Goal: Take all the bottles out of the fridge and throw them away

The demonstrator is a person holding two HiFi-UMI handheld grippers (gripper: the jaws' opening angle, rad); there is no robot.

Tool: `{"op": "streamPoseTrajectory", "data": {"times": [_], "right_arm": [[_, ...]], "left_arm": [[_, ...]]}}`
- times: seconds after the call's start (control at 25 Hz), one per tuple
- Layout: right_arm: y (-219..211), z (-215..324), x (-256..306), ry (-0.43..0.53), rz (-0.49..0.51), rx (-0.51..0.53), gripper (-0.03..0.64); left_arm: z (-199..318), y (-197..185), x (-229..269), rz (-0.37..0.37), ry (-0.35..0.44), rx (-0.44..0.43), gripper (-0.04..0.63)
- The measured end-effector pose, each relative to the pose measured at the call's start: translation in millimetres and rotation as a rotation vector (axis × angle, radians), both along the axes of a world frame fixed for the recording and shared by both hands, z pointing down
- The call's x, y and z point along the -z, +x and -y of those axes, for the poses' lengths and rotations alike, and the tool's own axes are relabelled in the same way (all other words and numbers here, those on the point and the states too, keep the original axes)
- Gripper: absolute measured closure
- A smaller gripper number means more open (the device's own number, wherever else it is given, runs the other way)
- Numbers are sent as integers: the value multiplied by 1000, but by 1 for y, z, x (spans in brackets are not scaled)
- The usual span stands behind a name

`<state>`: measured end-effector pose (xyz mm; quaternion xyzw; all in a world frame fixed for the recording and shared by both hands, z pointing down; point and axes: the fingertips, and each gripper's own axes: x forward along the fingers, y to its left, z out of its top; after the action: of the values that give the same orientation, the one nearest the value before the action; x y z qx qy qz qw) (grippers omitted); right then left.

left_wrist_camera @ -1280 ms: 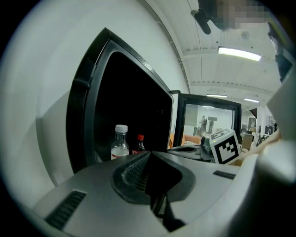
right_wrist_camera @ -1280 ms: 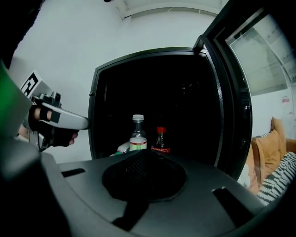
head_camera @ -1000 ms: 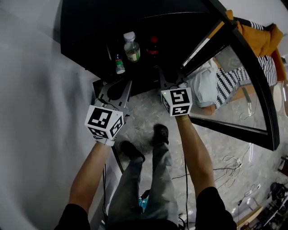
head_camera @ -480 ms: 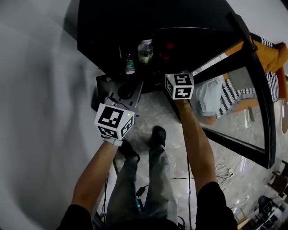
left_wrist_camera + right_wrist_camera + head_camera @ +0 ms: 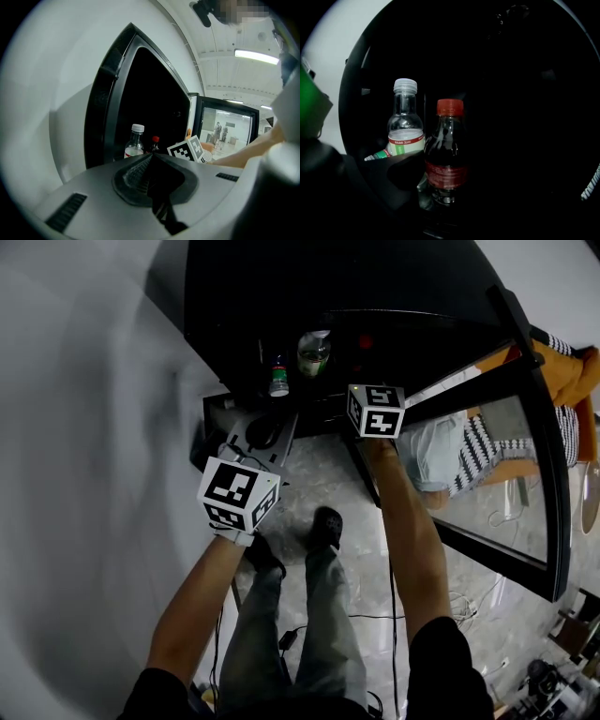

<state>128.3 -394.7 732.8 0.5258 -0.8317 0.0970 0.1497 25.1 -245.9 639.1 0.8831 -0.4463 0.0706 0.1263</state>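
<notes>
The fridge (image 5: 234, 306) is so dark inside that only one jaw of the right hand-held gripper (image 5: 366, 381) shows. The cola bottle (image 5: 445, 154) and water bottle (image 5: 405, 126) stand upright in it, caps up. The right jaws have just opened wide and grip nothing, with the cola just ahead of them. The left hand-held gripper (image 5: 151, 161) hangs outside, closed and empty.

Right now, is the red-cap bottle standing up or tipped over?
Standing up. The red-cap bottle has its cap straight above its body, beside the clear bottle.
</notes>
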Motion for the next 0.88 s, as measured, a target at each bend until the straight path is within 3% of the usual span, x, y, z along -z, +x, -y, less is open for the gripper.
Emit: {"op": "streamPoseTrajectory", "data": {"times": [0.4,0.88], "right_arm": [[2,-13,2,1,-15,-7,310],[13,-86,54,30,9,10,310]], "left_arm": [[-4,-9,4,6,4,14,593],[-30,-17,28,-6,3,22,594]]}}
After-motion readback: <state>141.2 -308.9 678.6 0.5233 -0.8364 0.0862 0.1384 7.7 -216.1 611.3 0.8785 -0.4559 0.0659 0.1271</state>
